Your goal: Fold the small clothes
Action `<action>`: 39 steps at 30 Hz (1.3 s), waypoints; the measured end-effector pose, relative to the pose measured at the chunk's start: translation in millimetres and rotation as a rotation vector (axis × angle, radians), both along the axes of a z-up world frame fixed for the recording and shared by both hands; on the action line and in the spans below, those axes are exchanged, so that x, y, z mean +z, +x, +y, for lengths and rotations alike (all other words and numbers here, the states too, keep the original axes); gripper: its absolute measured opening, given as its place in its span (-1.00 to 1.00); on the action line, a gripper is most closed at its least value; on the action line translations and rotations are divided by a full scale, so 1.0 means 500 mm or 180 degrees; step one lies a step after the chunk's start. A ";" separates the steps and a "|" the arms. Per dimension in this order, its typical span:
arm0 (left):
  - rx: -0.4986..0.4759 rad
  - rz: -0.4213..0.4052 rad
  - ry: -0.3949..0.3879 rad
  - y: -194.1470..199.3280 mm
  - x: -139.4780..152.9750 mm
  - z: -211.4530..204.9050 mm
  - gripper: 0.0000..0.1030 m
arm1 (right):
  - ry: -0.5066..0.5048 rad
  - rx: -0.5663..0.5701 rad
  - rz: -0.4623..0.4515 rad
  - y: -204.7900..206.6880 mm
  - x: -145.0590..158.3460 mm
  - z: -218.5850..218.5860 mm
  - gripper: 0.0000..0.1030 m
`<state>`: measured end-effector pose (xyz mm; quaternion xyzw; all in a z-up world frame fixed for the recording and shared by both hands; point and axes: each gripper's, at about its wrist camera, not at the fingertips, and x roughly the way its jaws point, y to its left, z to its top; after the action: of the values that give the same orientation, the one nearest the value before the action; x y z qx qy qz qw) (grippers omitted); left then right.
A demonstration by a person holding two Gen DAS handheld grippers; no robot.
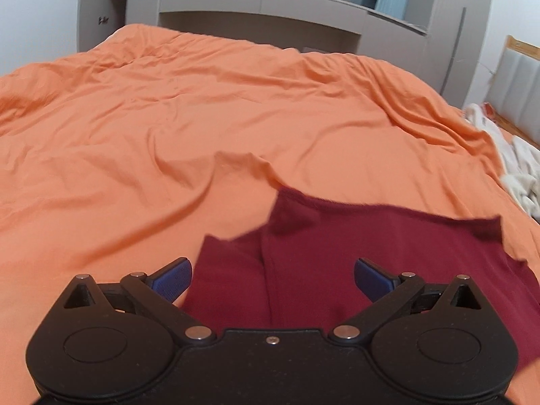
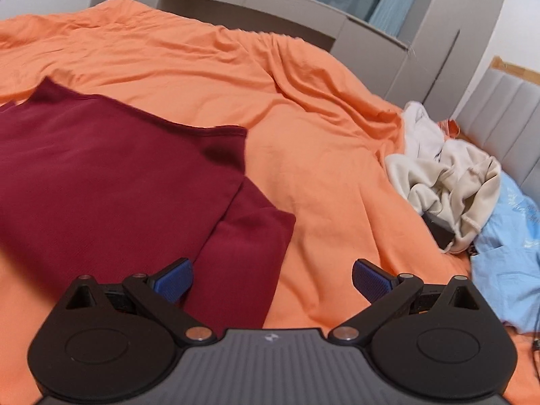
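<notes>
A dark red garment (image 1: pixel 354 253) lies flat on the orange bedcover (image 1: pixel 202 118), with a sleeve folded in along its left side. My left gripper (image 1: pixel 272 278) hovers open over the garment's near left part, nothing between its blue pads. In the right wrist view the same red garment (image 2: pixel 118 185) fills the left half, a sleeve or flap lying at its right edge. My right gripper (image 2: pixel 272 278) is open above that right edge, its left pad (image 2: pixel 175 281) over red cloth and its right pad (image 2: pixel 371 283) over bare orange cover (image 2: pixel 320 168).
A heap of cream and white clothes (image 2: pixel 445 175) and a light blue garment (image 2: pixel 506 243) lie at the bed's right side by the grey headboard (image 2: pixel 499 114). Grey cabinets (image 1: pixel 263 10) stand beyond the far edge of the bed.
</notes>
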<state>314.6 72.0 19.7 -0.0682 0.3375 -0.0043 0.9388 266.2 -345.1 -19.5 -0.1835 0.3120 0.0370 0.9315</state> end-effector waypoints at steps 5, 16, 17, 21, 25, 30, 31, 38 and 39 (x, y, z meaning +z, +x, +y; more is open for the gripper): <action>-0.0052 -0.0109 -0.0048 -0.089 0.005 -0.005 0.99 | 0.0028 0.0121 -0.0204 -0.099 0.027 0.006 1.00; 0.0035 -0.0012 -0.0338 -0.220 -0.040 0.002 0.99 | -0.0206 -0.0146 0.0004 -0.112 -0.019 0.011 1.00; 0.0024 -0.0016 -0.0337 -0.222 -0.039 0.001 0.99 | -0.0207 -0.0259 -0.0014 -0.108 -0.017 0.002 1.00; -0.0049 -0.0055 -0.0467 -0.245 -0.042 -0.004 0.99 | 0.0020 -0.0509 -0.0261 -0.127 0.011 -0.038 1.00; -0.0167 -0.0055 -0.0570 -0.254 -0.051 -0.016 0.99 | 0.0384 0.0017 -0.0172 -0.147 0.022 -0.035 1.00; -0.0249 -0.0054 -0.0594 -0.249 -0.055 -0.034 0.99 | -0.0151 0.0254 -0.0022 -0.132 -0.013 0.028 1.00; -0.0246 -0.0046 -0.0616 -0.247 -0.057 -0.036 0.99 | -0.0223 0.0202 -0.0013 -0.126 -0.019 0.033 1.00; -0.0192 -0.0025 -0.0951 -0.225 -0.066 -0.030 0.99 | 0.0064 -0.0542 -0.0138 -0.112 -0.001 -0.039 1.00; -0.0179 -0.0022 -0.1014 -0.221 -0.067 -0.028 0.99 | 0.0049 -0.0642 -0.0196 -0.114 0.004 -0.049 1.00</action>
<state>204.1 57.9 -14.0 -0.2068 0.3311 -0.0843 0.9168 209.1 -369.7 -17.6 -0.1450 0.2998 -0.0603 0.9410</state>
